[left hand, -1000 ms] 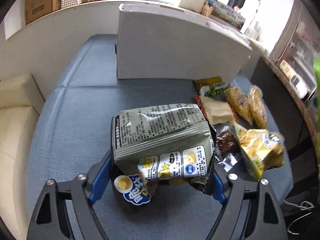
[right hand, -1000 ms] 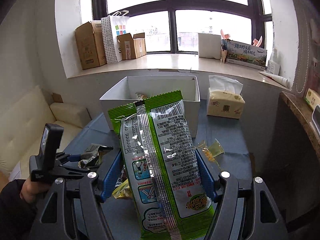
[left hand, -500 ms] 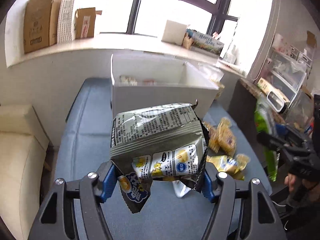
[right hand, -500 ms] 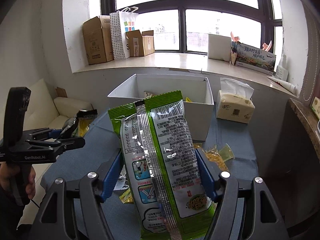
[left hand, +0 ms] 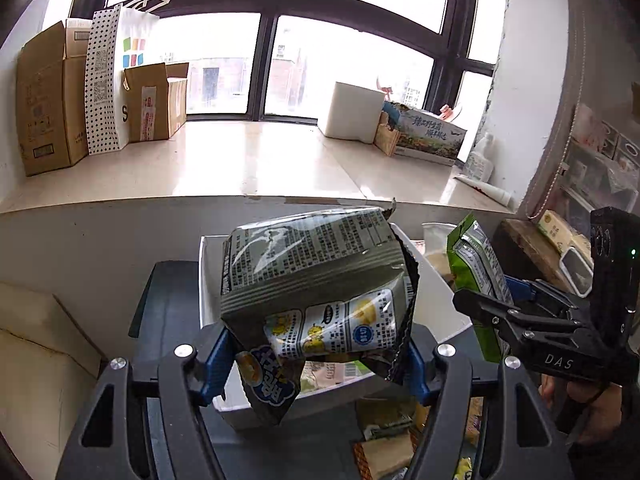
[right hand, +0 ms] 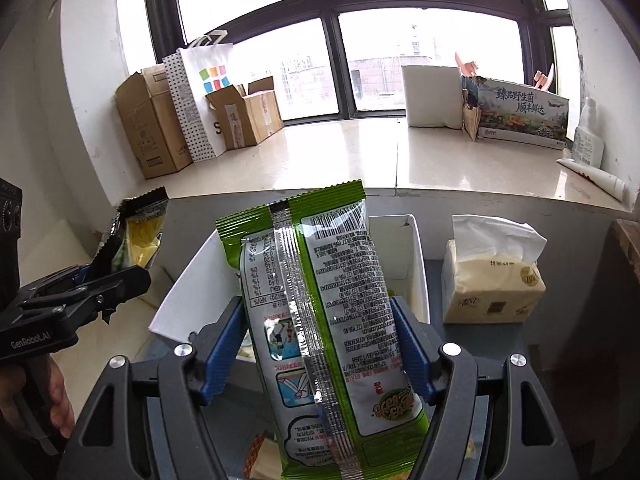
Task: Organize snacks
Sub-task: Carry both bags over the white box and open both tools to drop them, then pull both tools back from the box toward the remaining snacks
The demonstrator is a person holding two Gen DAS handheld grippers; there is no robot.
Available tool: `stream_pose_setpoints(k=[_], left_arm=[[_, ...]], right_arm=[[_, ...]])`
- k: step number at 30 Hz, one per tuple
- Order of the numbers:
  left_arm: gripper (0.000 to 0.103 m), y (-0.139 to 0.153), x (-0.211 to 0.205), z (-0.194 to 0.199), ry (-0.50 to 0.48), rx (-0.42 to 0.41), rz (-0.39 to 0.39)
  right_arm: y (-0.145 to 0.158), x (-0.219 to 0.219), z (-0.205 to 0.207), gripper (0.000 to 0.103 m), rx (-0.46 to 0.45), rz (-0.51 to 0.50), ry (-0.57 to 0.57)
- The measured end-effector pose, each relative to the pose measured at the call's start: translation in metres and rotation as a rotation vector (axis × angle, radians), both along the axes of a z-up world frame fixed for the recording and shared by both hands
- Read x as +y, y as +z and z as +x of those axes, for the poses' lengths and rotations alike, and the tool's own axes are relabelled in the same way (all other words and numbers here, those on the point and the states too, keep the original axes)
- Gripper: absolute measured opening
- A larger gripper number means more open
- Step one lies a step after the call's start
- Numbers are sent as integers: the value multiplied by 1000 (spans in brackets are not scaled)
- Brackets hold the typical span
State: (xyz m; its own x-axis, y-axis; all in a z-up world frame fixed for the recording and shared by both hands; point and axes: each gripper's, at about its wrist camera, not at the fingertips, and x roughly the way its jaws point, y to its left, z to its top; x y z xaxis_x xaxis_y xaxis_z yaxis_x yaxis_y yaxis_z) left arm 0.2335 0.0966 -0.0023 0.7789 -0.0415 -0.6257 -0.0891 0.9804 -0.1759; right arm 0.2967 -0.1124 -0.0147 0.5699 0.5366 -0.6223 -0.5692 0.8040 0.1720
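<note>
My left gripper (left hand: 316,364) is shut on a grey-green snack bag (left hand: 316,276) with yellow and blue print, held above the white box (left hand: 208,280). My right gripper (right hand: 320,344) is shut on a tall green snack bag (right hand: 320,320), held upright over the near part of the same white box (right hand: 416,264). The right gripper (left hand: 480,304) and its green bag (left hand: 476,264) show at the right of the left wrist view. The left gripper (right hand: 116,276) and its bag (right hand: 138,232) show at the left of the right wrist view.
Loose snack packets (left hand: 384,448) lie on the blue-grey table (left hand: 168,312) in front of the box. A tissue pack (right hand: 492,280) stands right of the box. Cardboard boxes (right hand: 152,128) and a dotted paper bag (right hand: 200,96) sit on the windowsill behind. A cream sofa (left hand: 36,360) is at left.
Both grippers have risen and moved forward with their bags, from low over the table to above the white box. The grips have not changed.
</note>
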Motion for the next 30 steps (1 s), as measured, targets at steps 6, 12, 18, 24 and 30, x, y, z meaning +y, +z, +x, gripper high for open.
stream_pose_setpoints(k=[6,12,18,24,30], left_arm=[[73,-24,11,49,27,83,10],[96,-40,11,62,48,128,51],[102,-37,21,53,92,97,22],[102,-23,12,38,102,74,108],[102,-4,-13,-11,108,17,189]], right_arm=[[-10,6,65,75,102,32,-70],[-15,14,90,101,163,37,-90],[-16,16,80,103,82,-3,-89],[-3,15,51,103,24,4,-29],[14,6,-4,103,-26,-20,11]])
